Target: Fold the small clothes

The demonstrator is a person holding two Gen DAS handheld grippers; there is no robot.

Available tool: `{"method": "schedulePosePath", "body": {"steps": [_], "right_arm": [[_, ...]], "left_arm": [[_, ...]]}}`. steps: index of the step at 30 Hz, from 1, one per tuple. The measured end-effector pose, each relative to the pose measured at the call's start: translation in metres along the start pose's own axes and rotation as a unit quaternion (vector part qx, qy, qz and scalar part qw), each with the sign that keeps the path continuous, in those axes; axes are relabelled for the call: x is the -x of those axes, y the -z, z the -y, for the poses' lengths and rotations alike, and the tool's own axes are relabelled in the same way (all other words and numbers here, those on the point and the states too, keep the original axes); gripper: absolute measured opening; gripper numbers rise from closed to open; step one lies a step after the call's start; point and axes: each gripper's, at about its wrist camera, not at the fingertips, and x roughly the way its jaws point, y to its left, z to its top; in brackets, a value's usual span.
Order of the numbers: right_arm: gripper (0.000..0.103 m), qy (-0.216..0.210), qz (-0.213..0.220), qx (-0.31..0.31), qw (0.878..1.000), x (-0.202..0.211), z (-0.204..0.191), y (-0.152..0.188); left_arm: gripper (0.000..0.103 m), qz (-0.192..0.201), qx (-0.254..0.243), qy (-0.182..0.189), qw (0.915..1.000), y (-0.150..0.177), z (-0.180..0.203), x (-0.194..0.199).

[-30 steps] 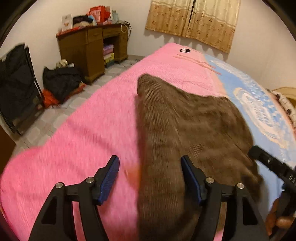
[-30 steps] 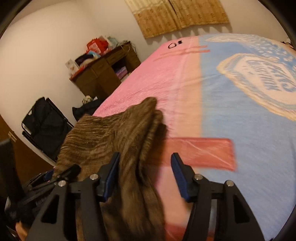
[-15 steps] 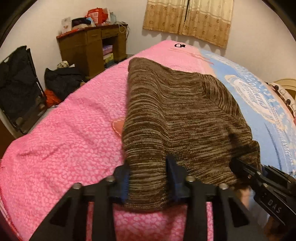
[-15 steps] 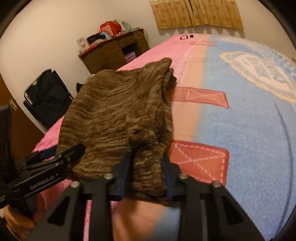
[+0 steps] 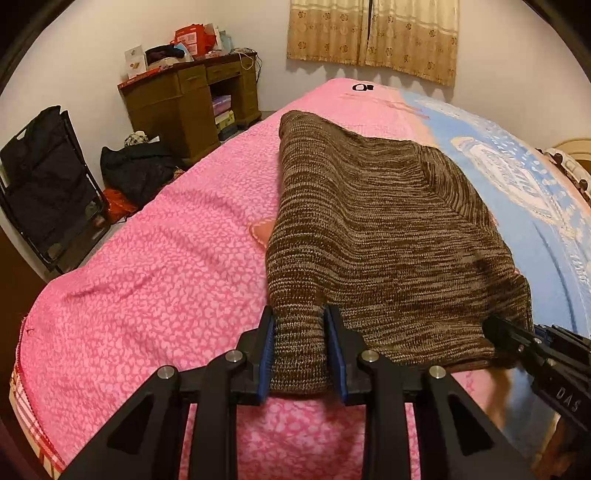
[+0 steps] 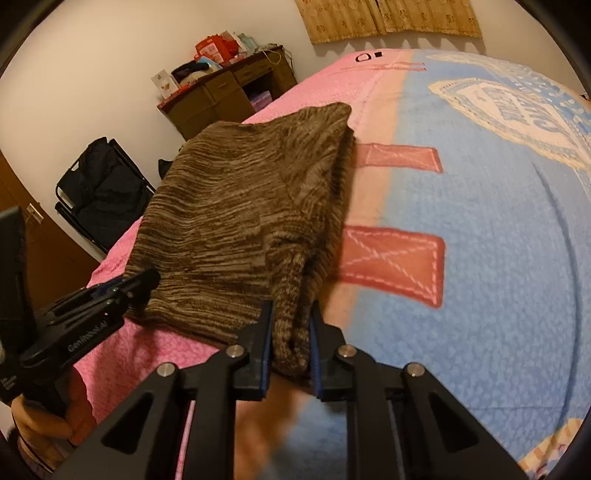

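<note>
Both claws angle downward, the left claw and right claw each just closed, gripping the brown knit garment's near corners on the pink-and-blue bed.

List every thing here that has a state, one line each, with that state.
Left gripper: just closed, clamped on the sweater's near edge.
Right gripper: just closed, clamped on the same edge.
Sweater: lying on the bed, near edge pinched at two spots.
Blanket: spread over the bed.
Curtains: drawn shut.
Desk: cluttered on top.
</note>
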Motion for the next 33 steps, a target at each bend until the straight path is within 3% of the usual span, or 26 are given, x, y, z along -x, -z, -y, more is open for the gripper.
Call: {"method": "schedulePosePath", "body": {"steps": [8, 14, 17, 25, 26, 29, 33], "right_arm": [[0.025, 0.028, 0.008, 0.040, 0.999, 0.015, -0.012, -0.003], [0.025, 0.052, 0.085, 0.068, 0.993, 0.051, -0.011, -0.024], [0.022, 0.057, 0.097, 0.071, 0.991, 0.050, -0.010, -0.045], [0.022, 0.047, 0.091, 0.068, 0.992, 0.024, -0.014, -0.077], [0.022, 0.048, 0.088, 0.067, 0.993, 0.019, -0.014, -0.081], [0.022, 0.059, 0.086, 0.062, 0.993, 0.000, -0.015, -0.103], [0.022, 0.057, 0.041, 0.062, 0.996, -0.043, -0.015, -0.121]], "left_arm": [[0.045, 0.015, 0.013, -0.021, 0.9996, -0.003, -0.010, 0.022], [0.046, 0.061, 0.010, -0.031, 0.9976, -0.029, -0.012, 0.034], [0.046, 0.072, -0.002, -0.028, 0.9970, -0.044, -0.003, 0.028], [0.046, 0.052, 0.013, -0.002, 0.9985, -0.078, 0.012, -0.010], [0.048, 0.052, 0.015, -0.002, 0.9985, -0.083, 0.013, -0.015], [0.068, 0.034, 0.015, -0.013, 0.9992, -0.095, 0.017, -0.037], [0.068, -0.011, 0.023, -0.023, 0.9994, -0.091, 0.014, -0.074]]}}
